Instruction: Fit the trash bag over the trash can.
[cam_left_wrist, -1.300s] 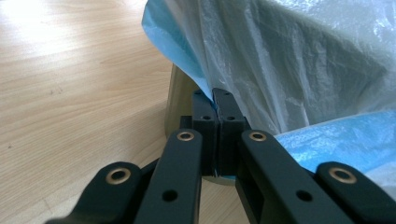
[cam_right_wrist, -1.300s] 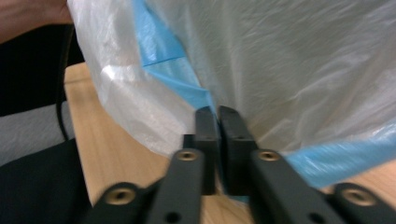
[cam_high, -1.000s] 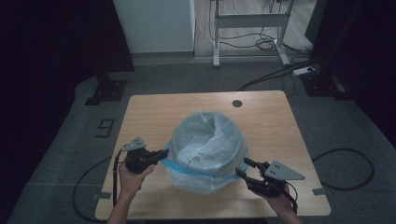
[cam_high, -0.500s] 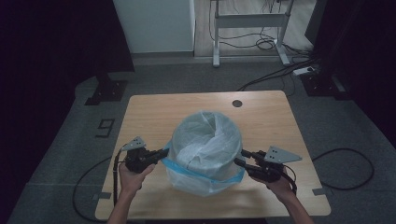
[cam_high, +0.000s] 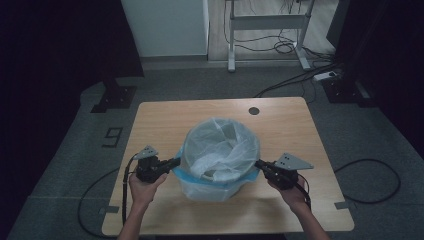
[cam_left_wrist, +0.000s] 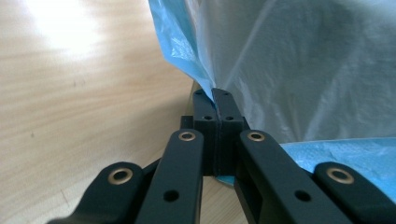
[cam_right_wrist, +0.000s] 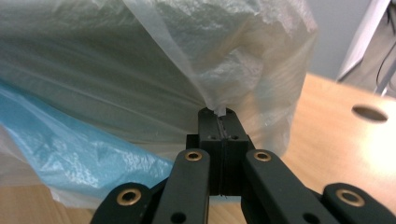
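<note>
Bin liner (cam_high: 220, 145), a thin whitish plastic bag with a blue band along its lower edge, sits draped over a round bin (cam_high: 210, 187) near the front middle of the wooden table (cam_high: 165, 120). Its top stands open, and the film inside is crumpled into loose folds.

At the bag's left side, the left gripper (cam_high: 175, 162) has its jaws pressed together on the plastic; in the left gripper view (cam_left_wrist: 215, 100) the two black tips meet with a sliver of the blue edge (cam_left_wrist: 180, 44) pinched between them. The hand behind it rests low over the table.

At the opposite side, the right gripper (cam_high: 259, 164) has just been closing, and its jaws now clamp the white film (a small tuft of it pokes out above the tips in the right gripper view (cam_right_wrist: 218, 116)). The blue band (cam_right_wrist: 70, 154) hangs below and to the left of those jaws there.

Both grippers point inward toward each other, with the bin between them. A small dark round hole (cam_high: 254, 110) marks the table's far edge, well apart from the bag.
</note>
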